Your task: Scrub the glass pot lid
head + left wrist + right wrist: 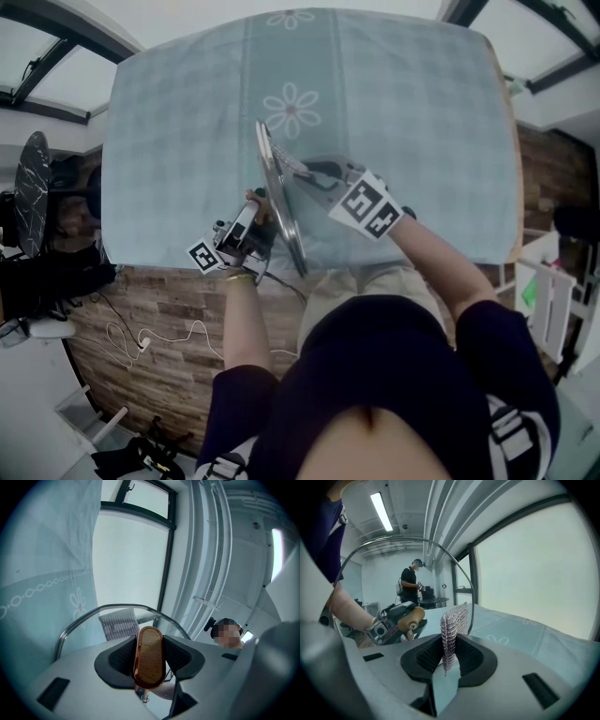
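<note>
One round glass pot lid (280, 202) with a metal rim stands on edge over the pale blue flowered tablecloth (422, 112), near the cloth's front edge. You have two grippers at the lid. Your left gripper (258, 213), on the lid's left side, has its jaws clamped on the lid's single brown wooden knob (150, 657). Your right gripper (314, 172), on the lid's right side, pinches one silvery mesh scrubbing cloth (452, 630), whose free end sits right at the glass.
</note>
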`<state>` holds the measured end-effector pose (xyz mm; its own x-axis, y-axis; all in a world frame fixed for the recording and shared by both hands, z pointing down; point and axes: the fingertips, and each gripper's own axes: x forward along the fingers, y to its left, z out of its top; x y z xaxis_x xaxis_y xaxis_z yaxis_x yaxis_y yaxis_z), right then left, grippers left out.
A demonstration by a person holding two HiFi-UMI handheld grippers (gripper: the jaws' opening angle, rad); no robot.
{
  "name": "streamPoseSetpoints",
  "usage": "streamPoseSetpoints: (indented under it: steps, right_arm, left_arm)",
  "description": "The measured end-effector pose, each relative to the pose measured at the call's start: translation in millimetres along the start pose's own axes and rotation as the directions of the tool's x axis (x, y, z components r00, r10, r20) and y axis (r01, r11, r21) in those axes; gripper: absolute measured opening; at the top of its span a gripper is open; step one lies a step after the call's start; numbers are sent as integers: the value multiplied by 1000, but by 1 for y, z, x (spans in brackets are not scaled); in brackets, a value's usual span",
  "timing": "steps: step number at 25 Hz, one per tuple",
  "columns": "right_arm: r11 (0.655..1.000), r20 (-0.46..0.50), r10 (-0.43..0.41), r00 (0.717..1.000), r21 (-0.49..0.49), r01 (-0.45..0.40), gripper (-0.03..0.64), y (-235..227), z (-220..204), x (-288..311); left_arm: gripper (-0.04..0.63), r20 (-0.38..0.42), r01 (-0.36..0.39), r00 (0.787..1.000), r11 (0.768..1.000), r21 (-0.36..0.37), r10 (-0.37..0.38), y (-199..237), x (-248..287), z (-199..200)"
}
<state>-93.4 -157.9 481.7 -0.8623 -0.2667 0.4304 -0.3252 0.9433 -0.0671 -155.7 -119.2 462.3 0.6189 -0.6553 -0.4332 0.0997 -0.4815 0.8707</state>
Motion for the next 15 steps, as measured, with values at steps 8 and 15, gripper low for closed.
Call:
streamPoseSetpoints:
  steps: [8,15]
  right_arm:
    - [999,-29,43,999,5,-43,80,6,-10,12]
    - [996,-49,87,995,18,-86,80,18,-18,16]
  left_arm:
    - [170,-16,-5,1000,1000,7,5,0,3,-1]
    - [170,-9,-3,1000,1000,9,3,0,1,-1]
